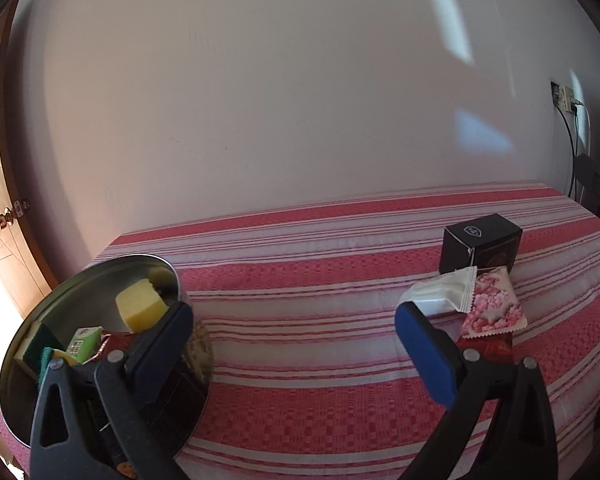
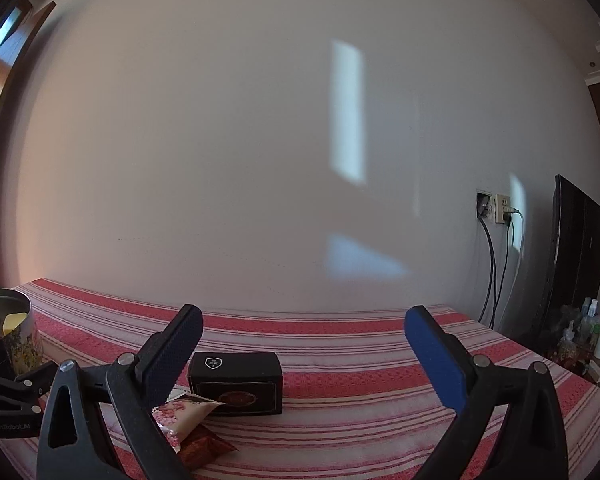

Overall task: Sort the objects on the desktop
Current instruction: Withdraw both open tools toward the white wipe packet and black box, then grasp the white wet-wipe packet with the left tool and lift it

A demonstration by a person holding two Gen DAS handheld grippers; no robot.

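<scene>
A round metal tin (image 1: 100, 276) stands at the table's left, holding a yellow sponge block (image 1: 140, 306), a green-backed sponge (image 1: 32, 354), a small green carton (image 1: 82, 342) and a dark red packet. My left gripper (image 1: 294, 326) is open and empty, its left finger over the tin's rim. To the right lie a black box (image 1: 480, 248), a white sachet (image 1: 440, 294), a pink floral sachet (image 1: 494, 308) and a red packet (image 1: 488, 346). My right gripper (image 2: 304, 334) is open and empty above the black box (image 2: 236, 382), pink sachet (image 2: 184, 414) and red packet (image 2: 206, 446).
A red and white striped cloth (image 1: 320, 360) covers the table, which backs onto a plain wall. The tin (image 2: 10, 320) shows at the right wrist view's left edge. Wall sockets with cables (image 2: 496, 208), a dark screen (image 2: 576, 256) and bottles (image 2: 592, 328) sit beyond the table's right end.
</scene>
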